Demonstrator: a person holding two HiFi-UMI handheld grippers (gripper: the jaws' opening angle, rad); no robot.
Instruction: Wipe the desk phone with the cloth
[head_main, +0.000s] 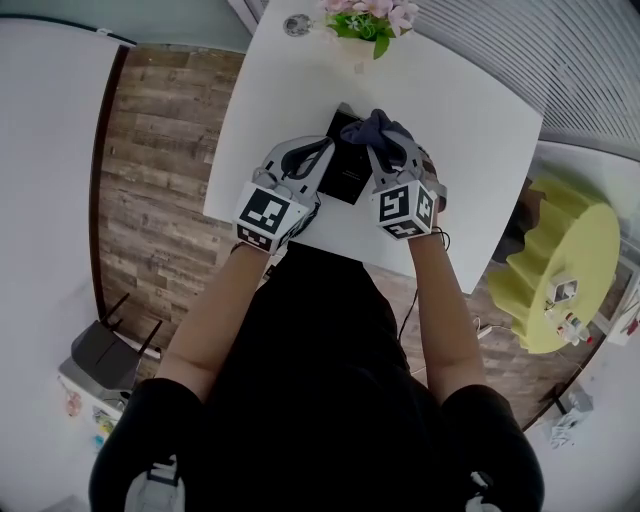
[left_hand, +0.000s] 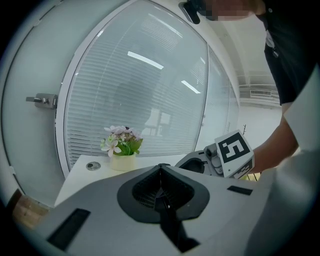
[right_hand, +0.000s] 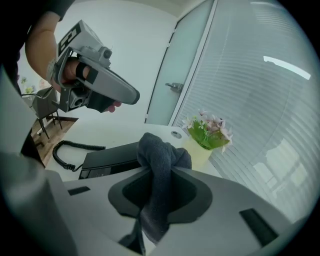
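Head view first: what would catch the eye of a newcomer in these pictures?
The dark cloth is bunched in the shut right hand-held gripper, over the black desk phone on the white table. The left hand-held gripper beside it is shut and empty. A pot of pink flowers stands at the table's far edge.

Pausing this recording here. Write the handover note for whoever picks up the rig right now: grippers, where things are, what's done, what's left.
Left gripper: shut, empty, held above the white table, left of the desk phone.
Right gripper: shut on the cloth, which bunches out past its jaws over the phone's far end; contact can't be confirmed.
The phone lies on the table, with the flower pot beyond it.
Done: cloth is in the gripper and at the phone.
Left: wipe the phone; how much is already wiped can't be told.
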